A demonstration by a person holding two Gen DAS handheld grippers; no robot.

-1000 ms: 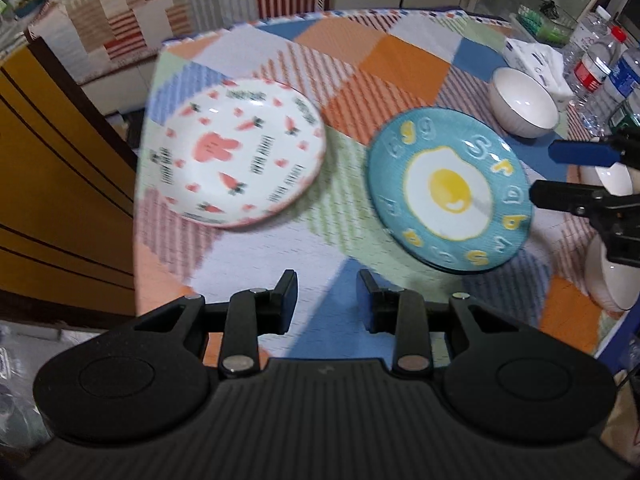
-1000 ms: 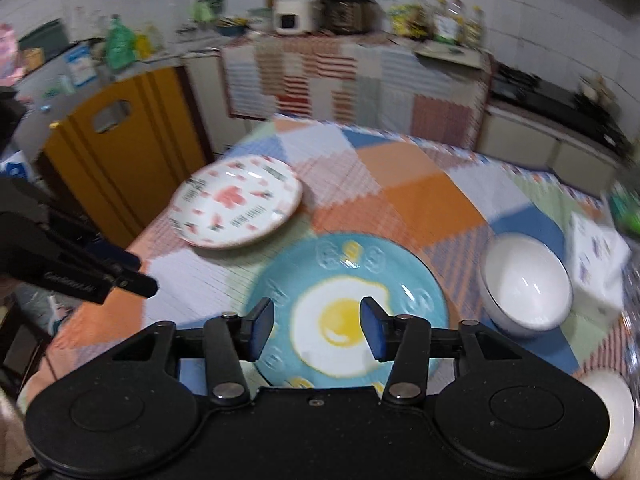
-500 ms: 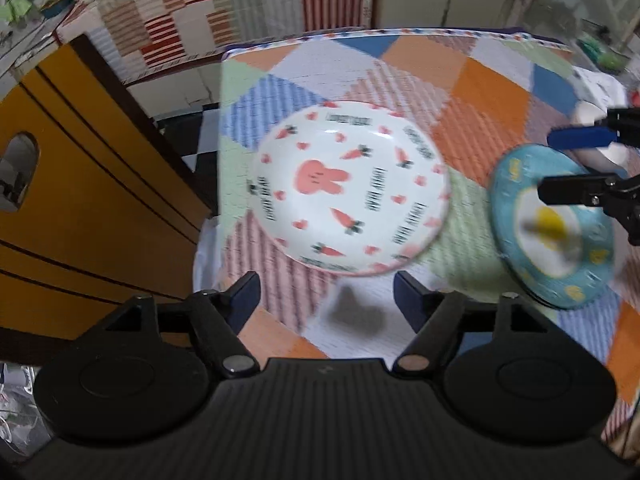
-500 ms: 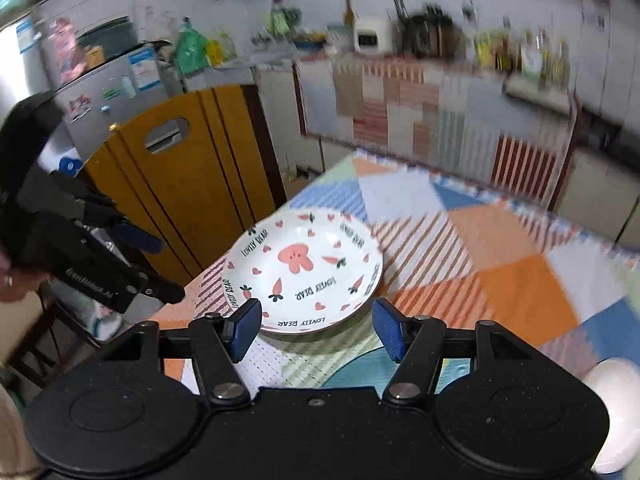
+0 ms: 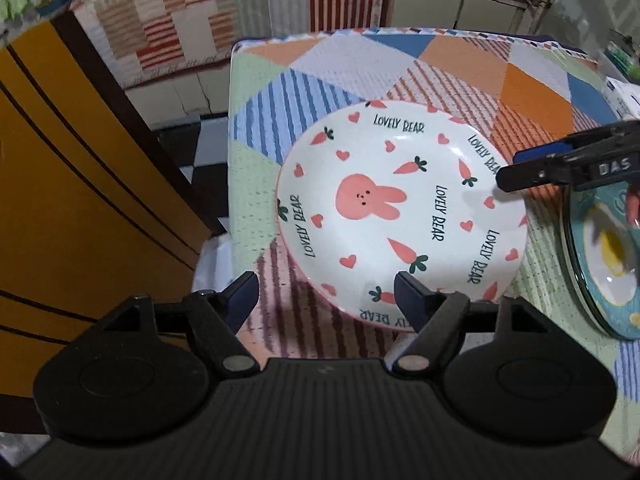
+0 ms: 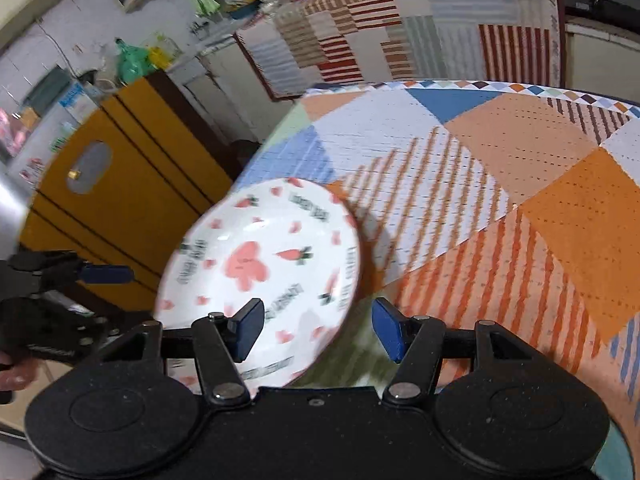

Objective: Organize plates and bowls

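Note:
A white plate with a pink rabbit and carrots [image 5: 400,216] lies near the table's left edge; it also shows in the right wrist view [image 6: 264,276]. My left gripper [image 5: 326,300] is open, its right finger over the plate's near rim. My right gripper [image 6: 316,330] is open, its left finger over the plate's right side; it also shows in the left wrist view [image 5: 560,164] above the plate's right rim. A teal fried-egg plate [image 5: 604,256] lies to the right.
A patchwork tablecloth [image 5: 460,68] covers the table. A yellow wooden chair back [image 5: 80,200] stands just left of the table edge. A counter with a striped cloth [image 6: 380,28] runs behind. A white box [image 5: 624,96] sits at the far right.
Both grippers have swung left from the teal plate to the rabbit plate. My left gripper's jaws have opened wider. My right gripper has come in over the plate's right rim.

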